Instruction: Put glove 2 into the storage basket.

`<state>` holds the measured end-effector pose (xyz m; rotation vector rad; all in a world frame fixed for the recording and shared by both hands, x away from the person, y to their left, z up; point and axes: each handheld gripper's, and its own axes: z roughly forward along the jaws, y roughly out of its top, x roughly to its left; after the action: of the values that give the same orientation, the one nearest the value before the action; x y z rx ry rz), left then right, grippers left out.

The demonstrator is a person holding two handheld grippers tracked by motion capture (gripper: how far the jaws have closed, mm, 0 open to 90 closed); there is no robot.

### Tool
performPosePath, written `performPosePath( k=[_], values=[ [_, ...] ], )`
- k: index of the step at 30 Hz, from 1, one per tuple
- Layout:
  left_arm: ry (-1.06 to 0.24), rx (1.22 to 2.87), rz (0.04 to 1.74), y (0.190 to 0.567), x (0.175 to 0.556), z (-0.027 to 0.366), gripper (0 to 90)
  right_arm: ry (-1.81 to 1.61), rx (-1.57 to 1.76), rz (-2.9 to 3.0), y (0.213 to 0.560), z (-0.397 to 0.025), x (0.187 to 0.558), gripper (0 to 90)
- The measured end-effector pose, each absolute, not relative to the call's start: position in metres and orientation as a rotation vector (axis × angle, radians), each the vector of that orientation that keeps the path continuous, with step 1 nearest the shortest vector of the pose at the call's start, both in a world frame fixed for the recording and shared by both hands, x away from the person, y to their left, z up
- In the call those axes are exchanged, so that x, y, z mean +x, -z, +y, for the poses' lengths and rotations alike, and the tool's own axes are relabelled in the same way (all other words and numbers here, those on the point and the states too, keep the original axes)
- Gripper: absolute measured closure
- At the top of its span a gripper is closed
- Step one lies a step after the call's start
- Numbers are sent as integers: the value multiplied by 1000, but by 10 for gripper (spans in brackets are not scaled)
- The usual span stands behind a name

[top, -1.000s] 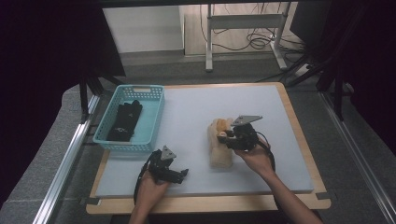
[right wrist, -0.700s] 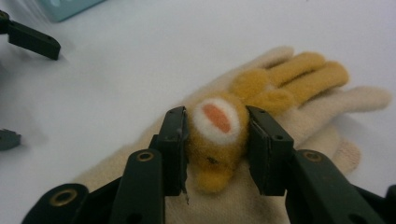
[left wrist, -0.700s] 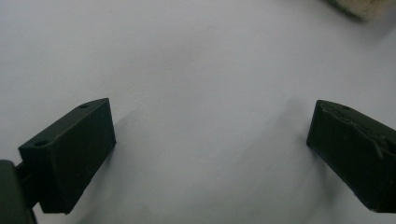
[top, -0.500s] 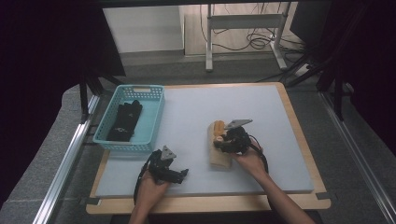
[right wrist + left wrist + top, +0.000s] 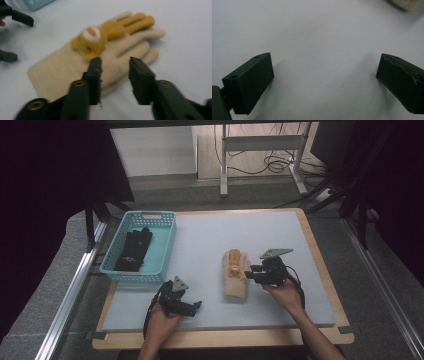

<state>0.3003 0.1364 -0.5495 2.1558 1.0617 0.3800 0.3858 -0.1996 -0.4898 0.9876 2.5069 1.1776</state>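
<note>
Two grippers worked the near edge: the left gripper (image 5: 196,305) rested spread wide on the mat (image 5: 300,235), probably waiting. The right gripper (image 5: 114,67) hovered, jaws parted, at the beige glove (image 5: 235,276) mid-mat, seemingly to pinch it. Farther off, a black glove (image 5: 134,250) lay in the basket (image 5: 170,237).

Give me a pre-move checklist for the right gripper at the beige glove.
1. Right gripper jaws apart: ok.
2. Jaws lined up over the beige glove edge: ok, by the right gripper view.
3. Glove already gripped: not ok, nothing between the jaws yet.
4. Left gripper open and off the glove: ok.
5. Basket has room beside the black gloves: ok.
6. Jaw height above the mat: cannot tell.
</note>
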Motion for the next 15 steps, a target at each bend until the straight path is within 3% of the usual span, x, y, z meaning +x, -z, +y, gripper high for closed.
performPosePath(
  k=[3,6,15],
  values=[
    [-380,2156,1062,550,300,136,15,-1167,988,2515,497,-207,380,789],
    [-380,2155,1062,550,300,136,15,-1153,982,2541,504,-210,374,854],
    [-381,2155,1061,550,300,136,15,-1121,936,2603,524,-198,365,869]
  ],
)
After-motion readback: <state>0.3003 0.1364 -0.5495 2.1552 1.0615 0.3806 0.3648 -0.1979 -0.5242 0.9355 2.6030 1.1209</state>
